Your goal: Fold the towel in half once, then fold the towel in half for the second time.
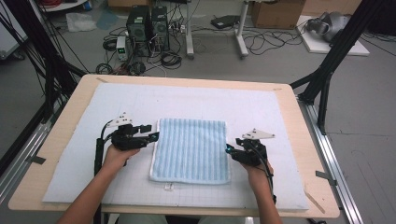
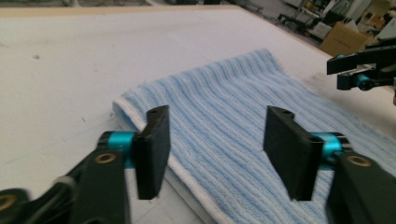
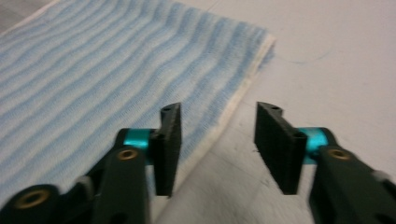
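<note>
I take the folded light-blue striped terry towel [image 1: 191,150] as my landmark; it lies flat at the middle of the white foam mat [image 1: 261,107] that covers the pale wooden table [image 1: 303,140]. My left gripper [image 1: 154,136] sits just beside the towel's left edge with its jaws spread wide. In the left gripper view [image 2: 215,149] the towel's white-hemmed edge runs between the two black pads [image 2: 153,149], but neither pad presses on the cloth, so nothing is gripped. My right gripper [image 1: 228,149] sits just beside the towel's right edge, jaws also apart. In the right gripper view [image 3: 217,144] one pad hovers over the hem and the other over bare mat, holding nothing. That view is blurred, so I cannot tell whether the pad touches the towel [image 3: 107,74]. Its near end is cut off there.
</note>
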The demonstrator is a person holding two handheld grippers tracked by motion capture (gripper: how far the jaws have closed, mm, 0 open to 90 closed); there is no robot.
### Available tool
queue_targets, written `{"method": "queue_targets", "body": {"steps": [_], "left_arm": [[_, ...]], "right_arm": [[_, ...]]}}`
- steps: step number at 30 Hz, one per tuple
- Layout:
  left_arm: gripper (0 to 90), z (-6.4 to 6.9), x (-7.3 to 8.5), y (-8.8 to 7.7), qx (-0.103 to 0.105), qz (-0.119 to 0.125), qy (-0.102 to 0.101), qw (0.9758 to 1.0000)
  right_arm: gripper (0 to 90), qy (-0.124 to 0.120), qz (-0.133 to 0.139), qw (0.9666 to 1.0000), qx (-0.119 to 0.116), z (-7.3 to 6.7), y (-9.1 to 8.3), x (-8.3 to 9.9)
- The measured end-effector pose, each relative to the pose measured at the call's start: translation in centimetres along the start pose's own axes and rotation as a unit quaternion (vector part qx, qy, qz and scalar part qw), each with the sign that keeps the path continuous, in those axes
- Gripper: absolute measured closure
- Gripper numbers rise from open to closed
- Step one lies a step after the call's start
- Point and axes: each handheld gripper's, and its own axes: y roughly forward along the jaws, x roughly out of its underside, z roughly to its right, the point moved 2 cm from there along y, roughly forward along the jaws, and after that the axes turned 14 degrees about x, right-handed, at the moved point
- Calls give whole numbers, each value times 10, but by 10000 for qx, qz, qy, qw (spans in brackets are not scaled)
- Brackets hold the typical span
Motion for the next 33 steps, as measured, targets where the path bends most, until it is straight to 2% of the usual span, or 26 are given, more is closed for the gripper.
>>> {"method": "queue_targets", "body": {"steps": [2, 4, 6, 8, 11, 14, 19, 22, 24, 30, 33], "left_arm": [[289, 0, 1, -4, -30, 117, -43, 9999], [240, 2, 4, -8, -92, 138, 1, 9999], [182, 3, 5, -10, -62, 75, 20, 10000], [186, 5, 3, -13, -22, 182, 85, 9998], [186, 7, 6, -15, -65, 119, 143, 9998], [186, 8, 13, -14, -125, 28, 112, 9999], [186, 9, 13, -15, -108, 125, 191, 9997], [186, 8, 14, -17, -109, 102, 146, 9998], [186, 7, 14, -17, -111, 110, 128, 9998], [186, 4, 17, -16, -86, 58, 62, 9999], [185, 2, 17, -13, -136, 108, 61, 9998]], "right_arm": [[285, -12, 32, 9999, 141, 4, -6, 0], [205, -65, 69, 9995, 311, 7, -10, 1], [151, -10, 87, 9991, 423, 10, -12, 2], [120, 18, 165, 9988, 450, 13, -14, 0], [115, 27, 302, 9985, 455, 15, -14, -4], [113, -2, 329, 9986, 426, 14, -14, -3], [108, 94, 438, 9984, 348, 16, -16, -1], [108, 80, 460, 9983, 349, 17, -16, -2], [108, 180, 465, 9982, 337, 18, -18, -2], [108, 125, 511, 9982, 285, 20, -18, 0], [108, 256, 523, 9980, 230, 21, -20, 1]]}}
